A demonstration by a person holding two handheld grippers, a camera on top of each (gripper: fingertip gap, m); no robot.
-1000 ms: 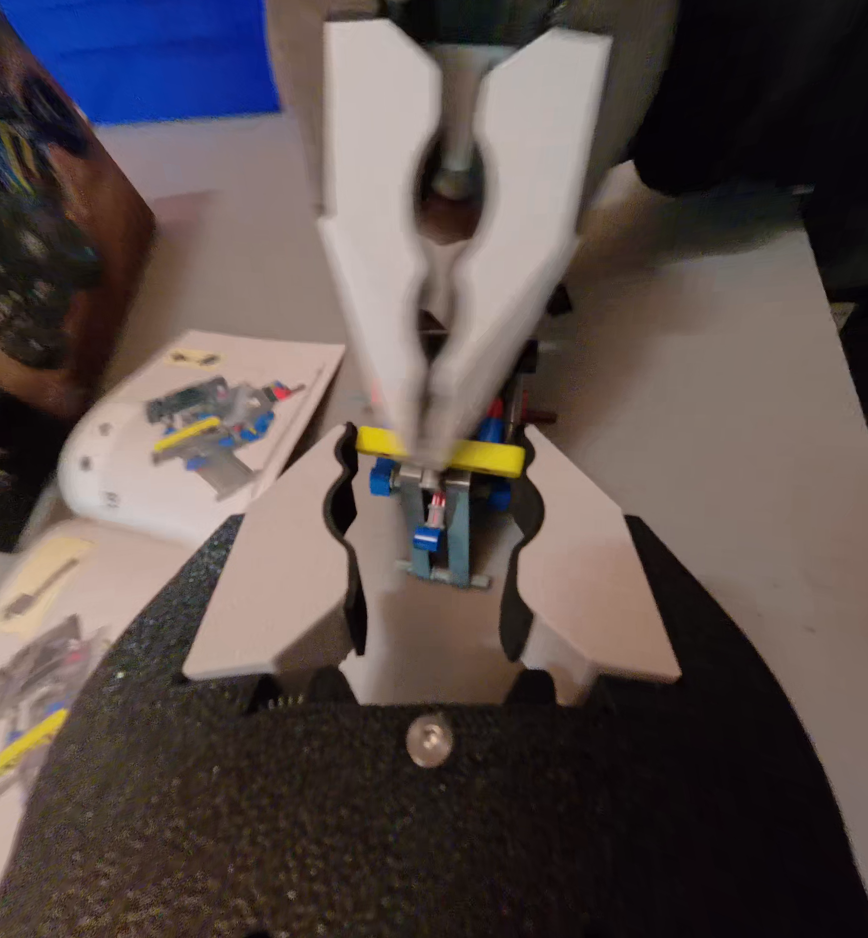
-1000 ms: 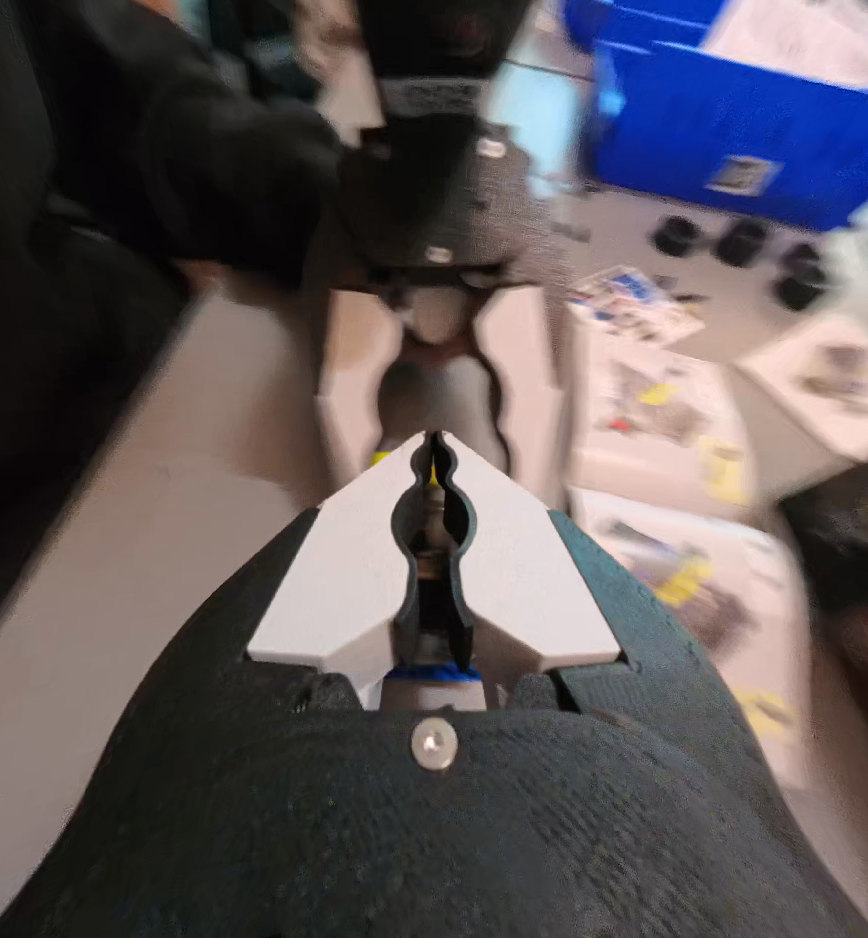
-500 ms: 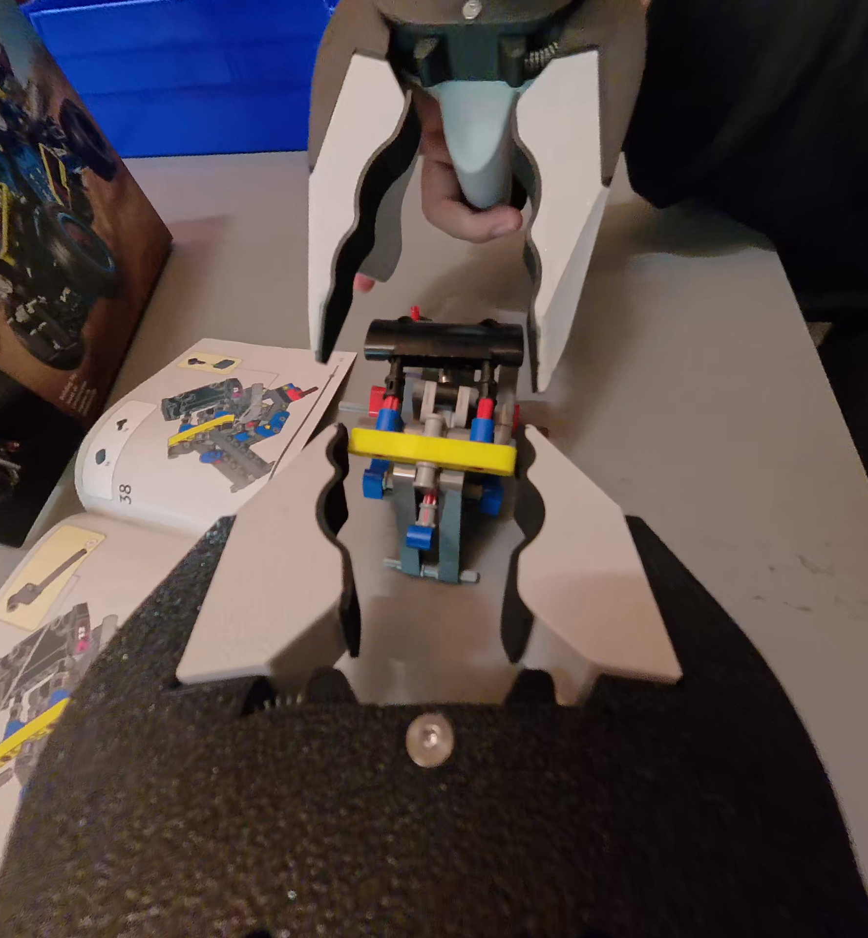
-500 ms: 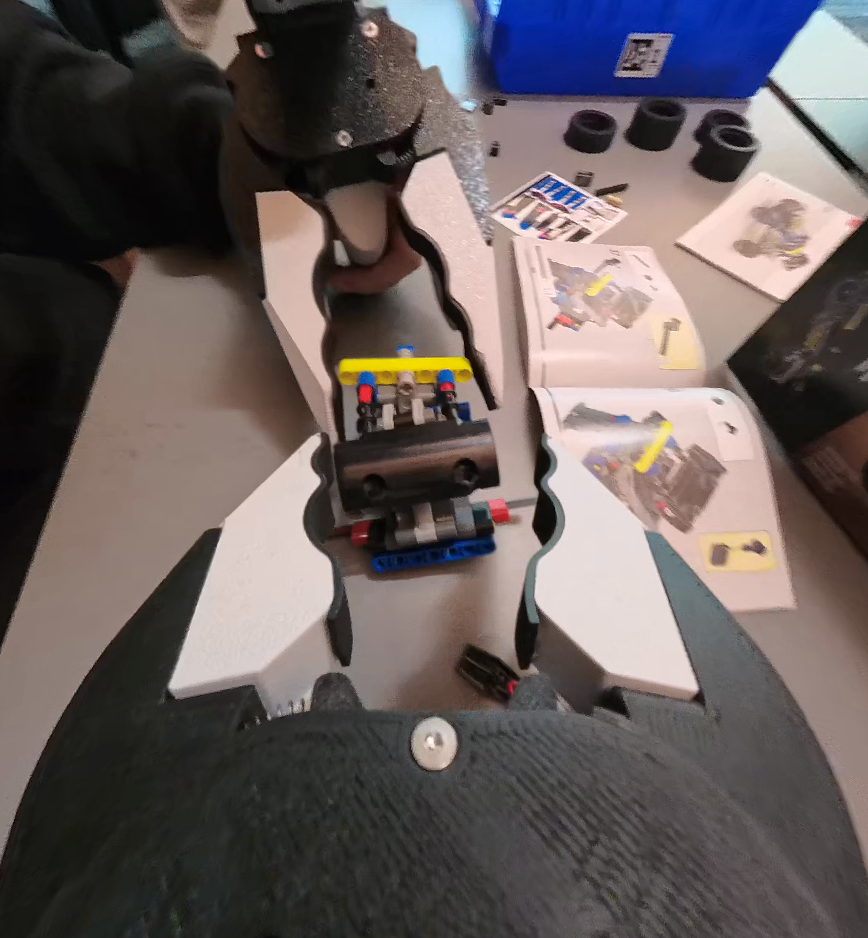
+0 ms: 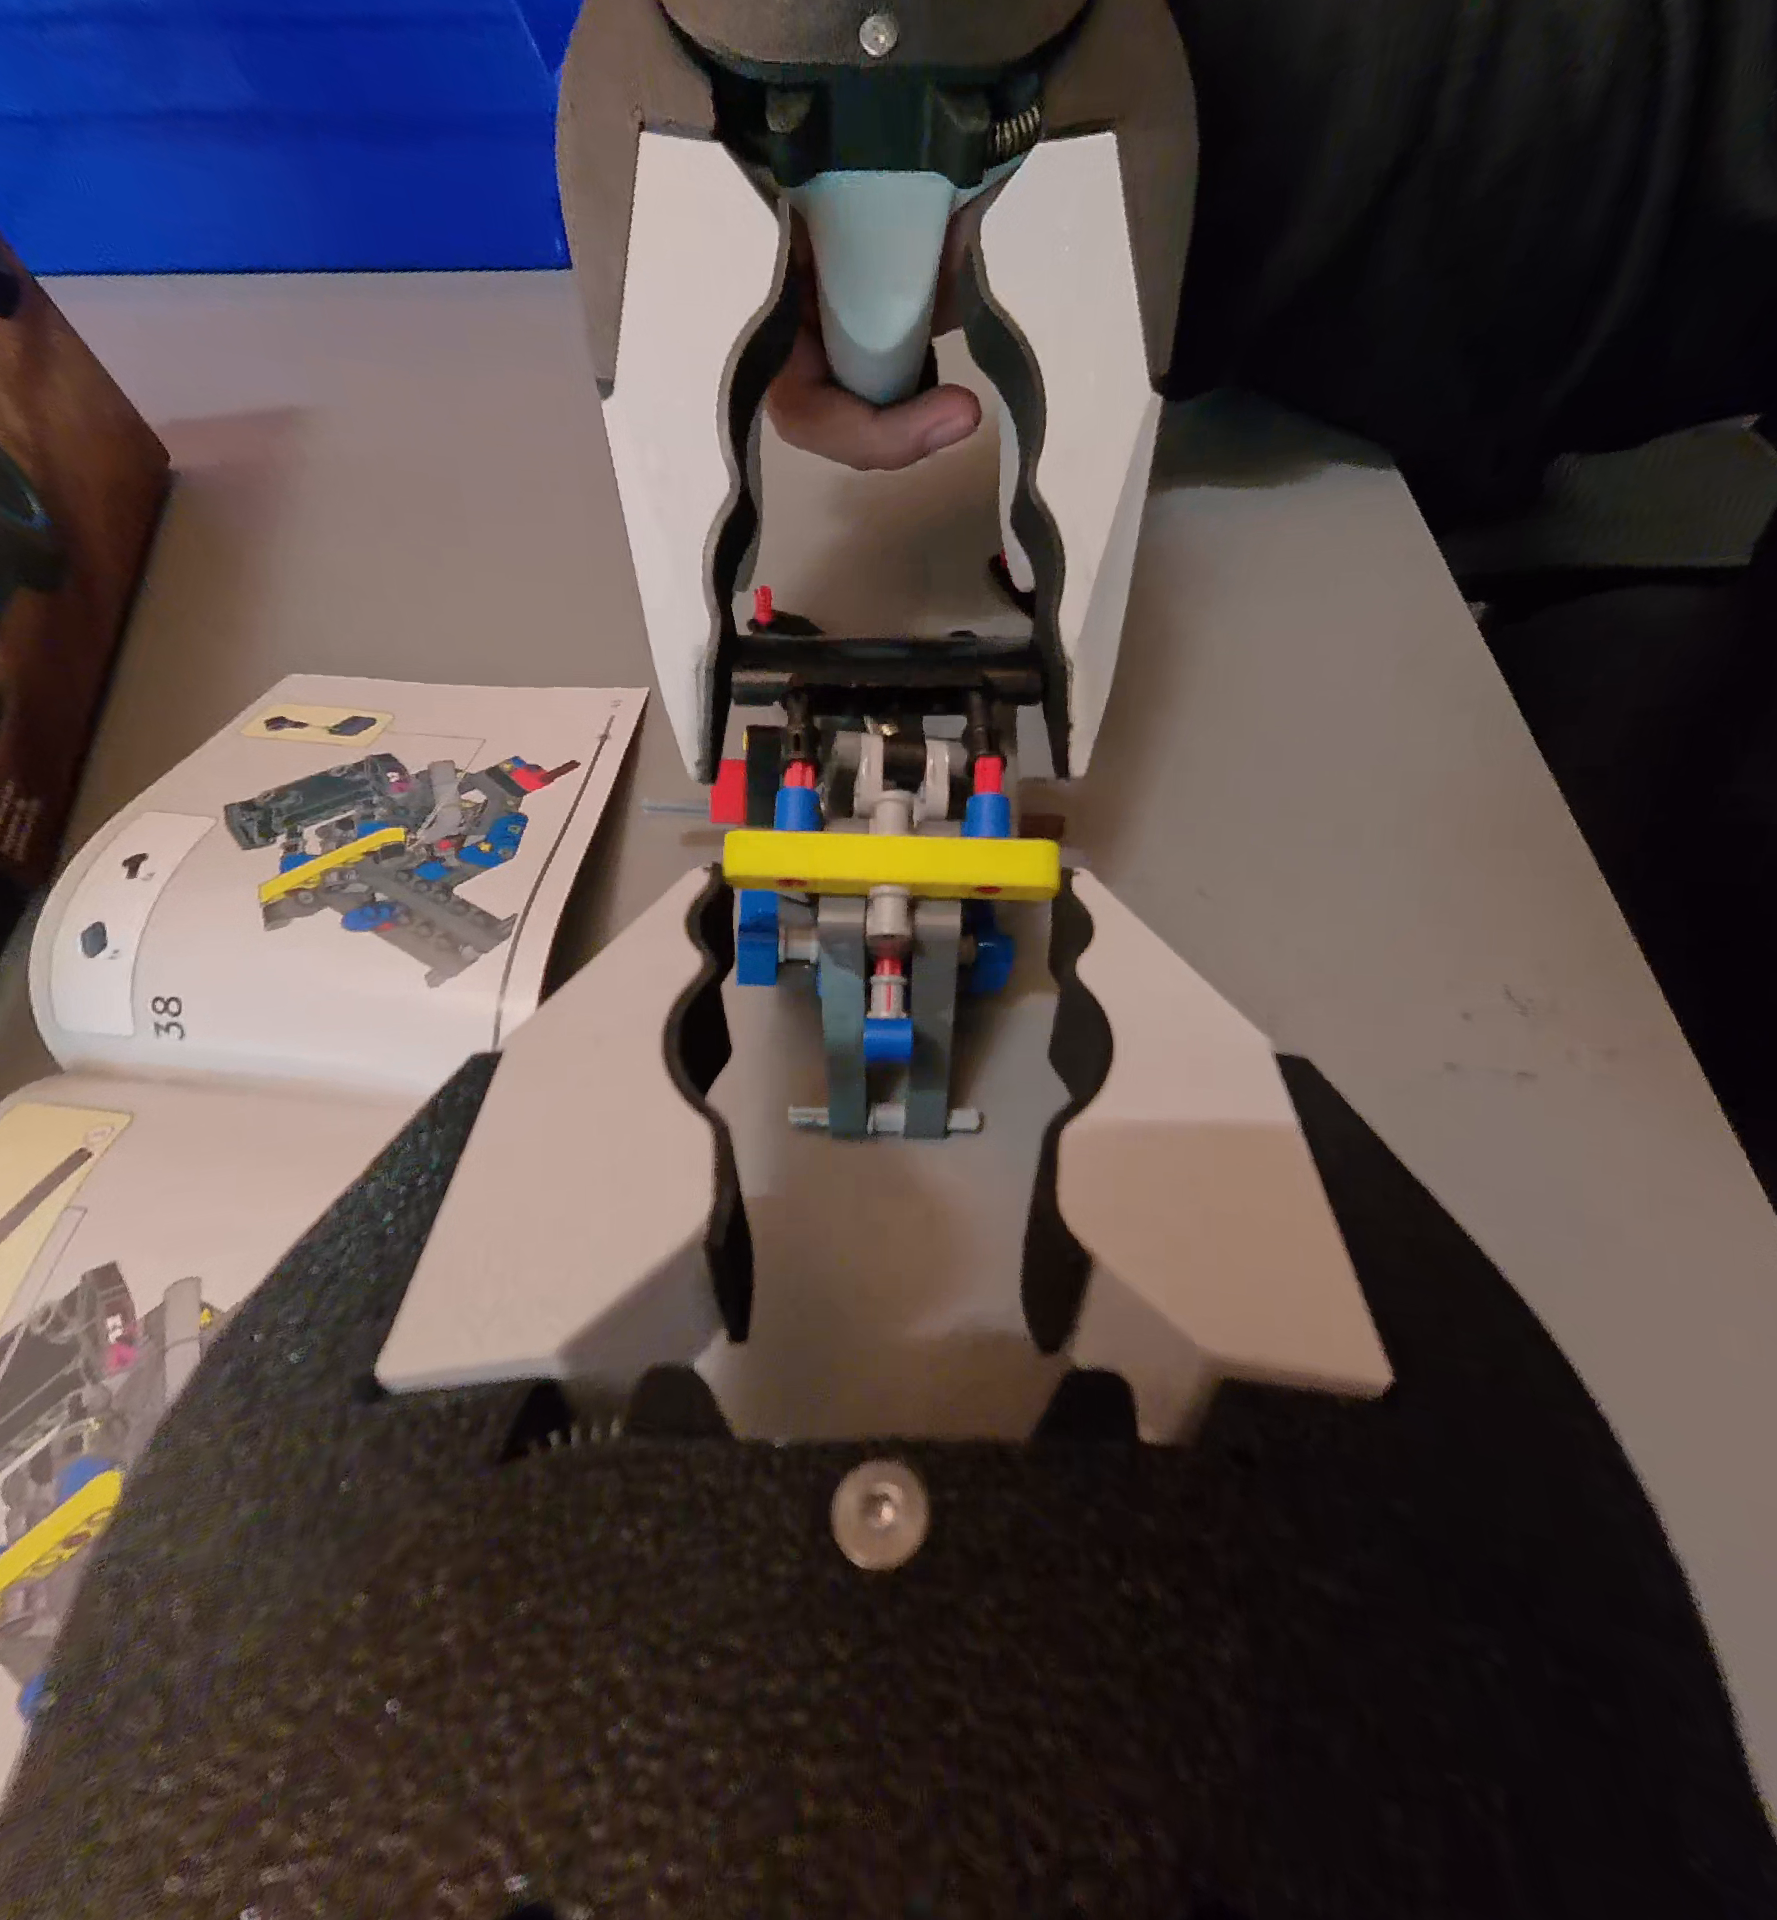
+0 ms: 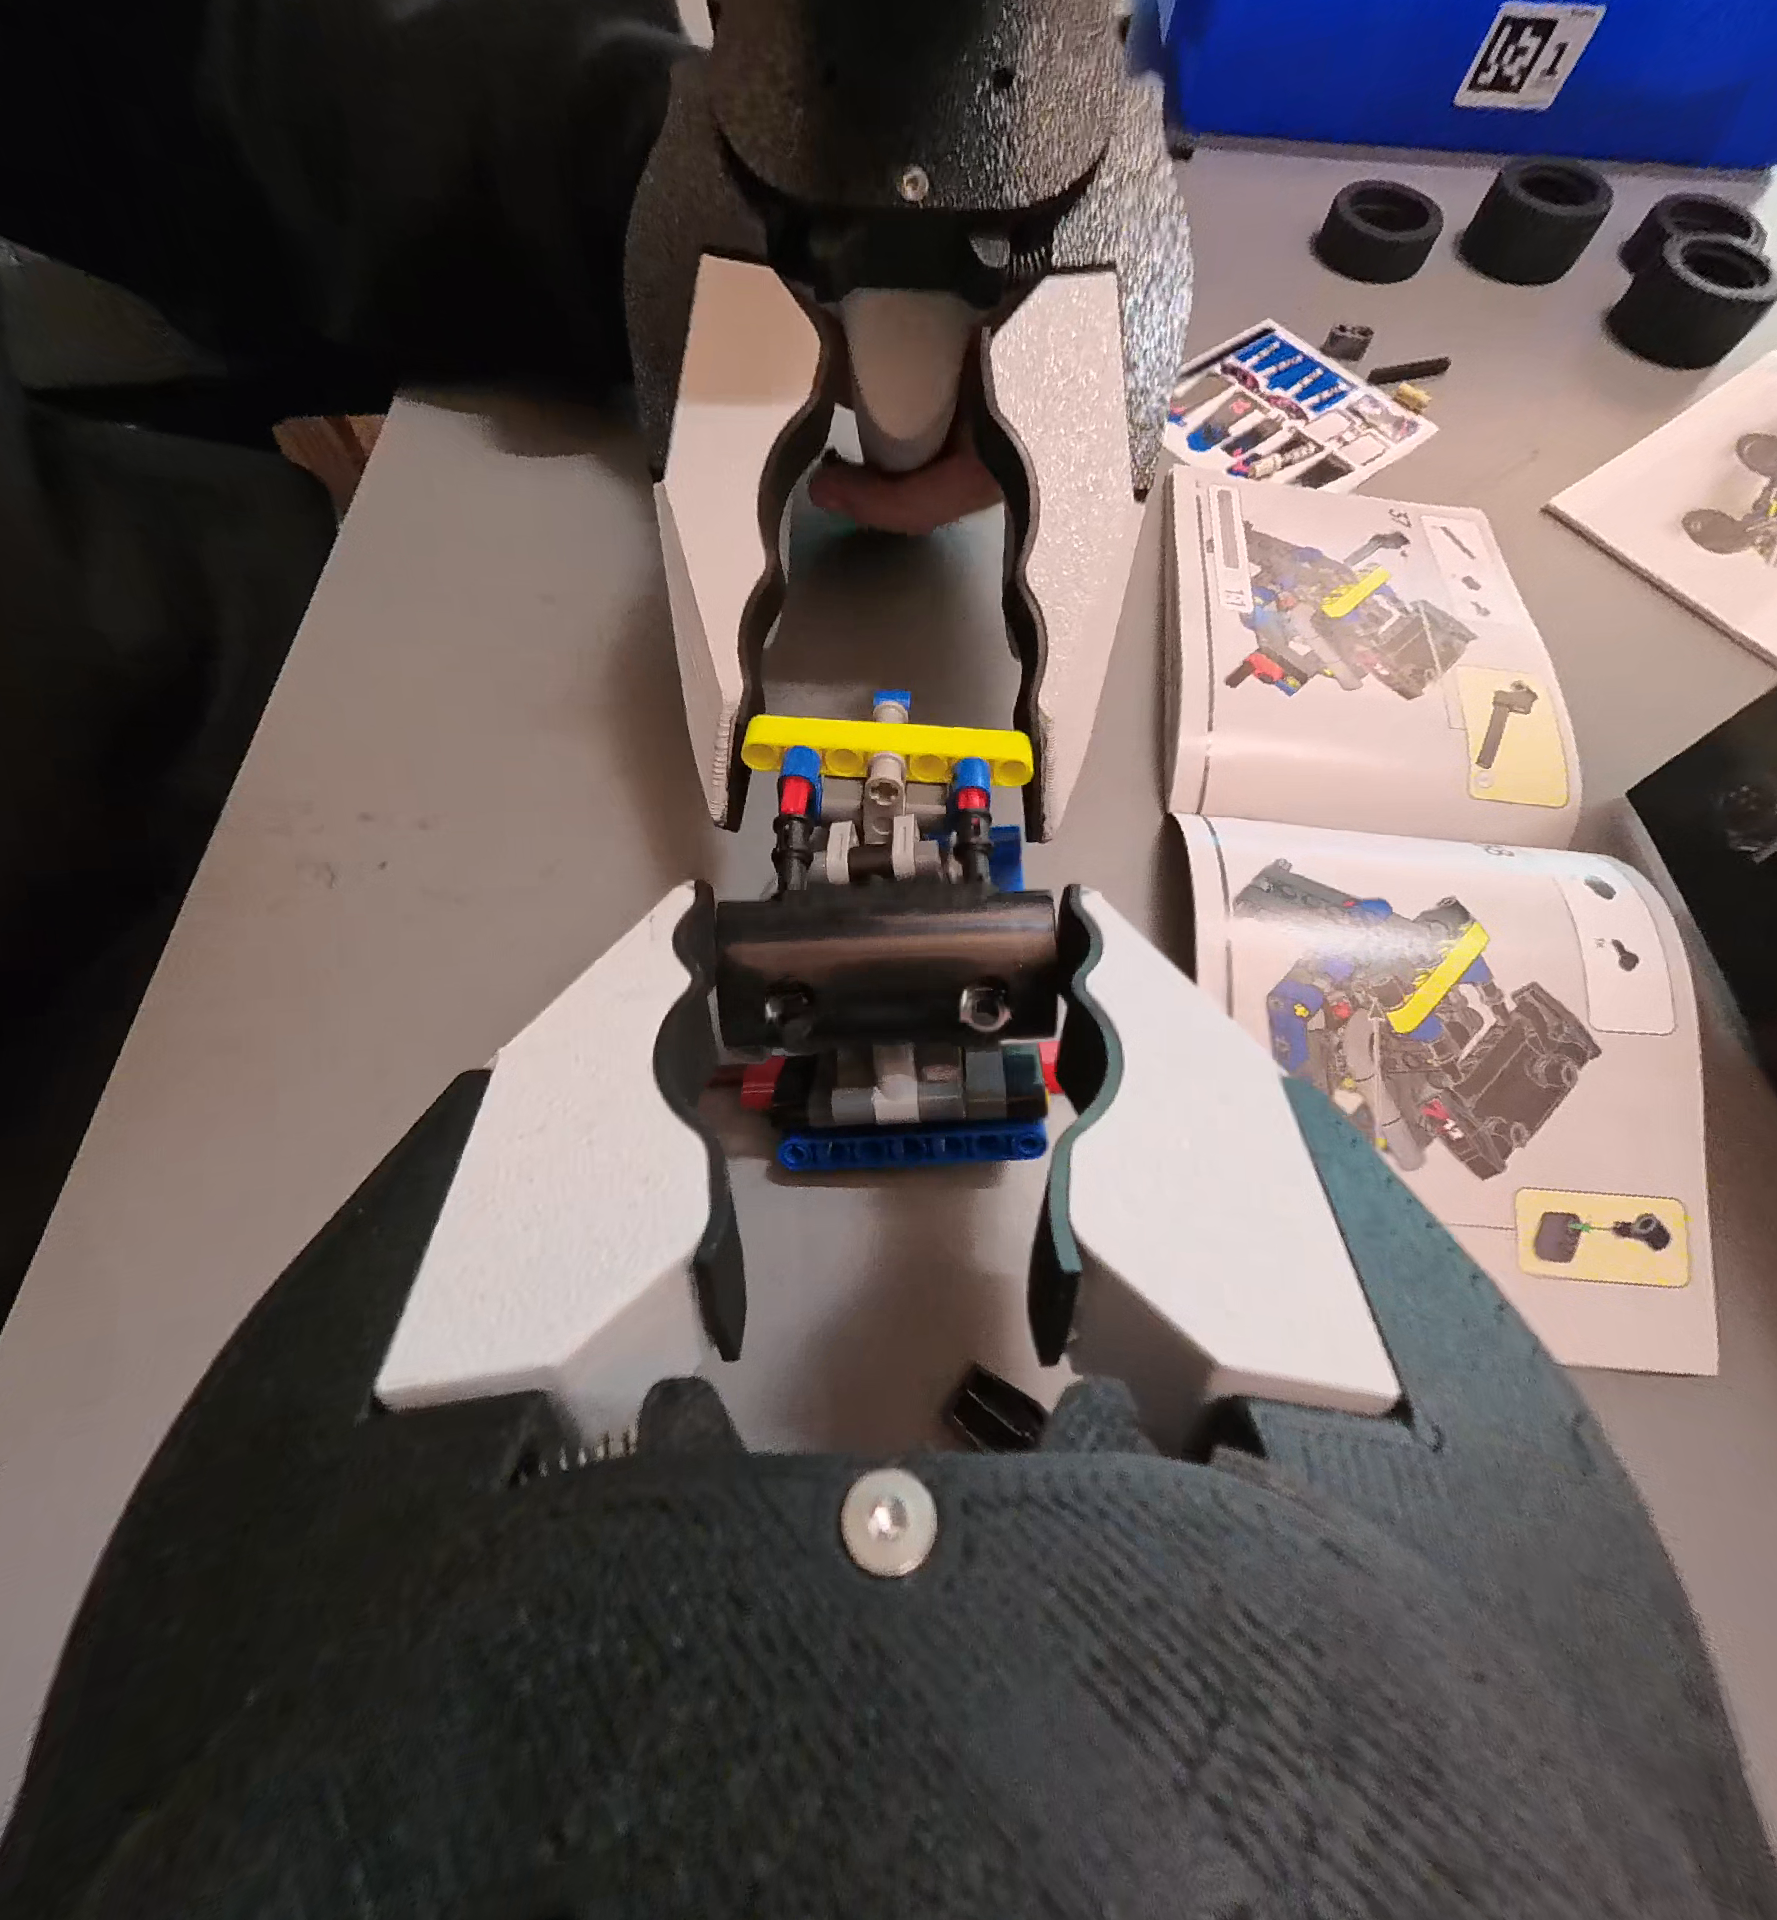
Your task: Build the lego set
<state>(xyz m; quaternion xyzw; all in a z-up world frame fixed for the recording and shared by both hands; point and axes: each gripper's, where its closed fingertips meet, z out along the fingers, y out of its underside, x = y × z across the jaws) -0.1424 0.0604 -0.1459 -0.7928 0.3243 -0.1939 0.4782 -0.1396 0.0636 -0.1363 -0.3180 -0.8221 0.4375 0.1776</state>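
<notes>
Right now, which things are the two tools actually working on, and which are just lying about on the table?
In hand: brick model, its black end between the right tool, its yellow beam between the left tool.
Lying about: instruction booklet, black tyres, sticker sheet, dark box, blue bin.

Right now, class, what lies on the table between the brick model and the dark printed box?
An open instruction booklet, pages up, lies between the brick model and the box. Both wrist views show it, the right one most fully.
</notes>
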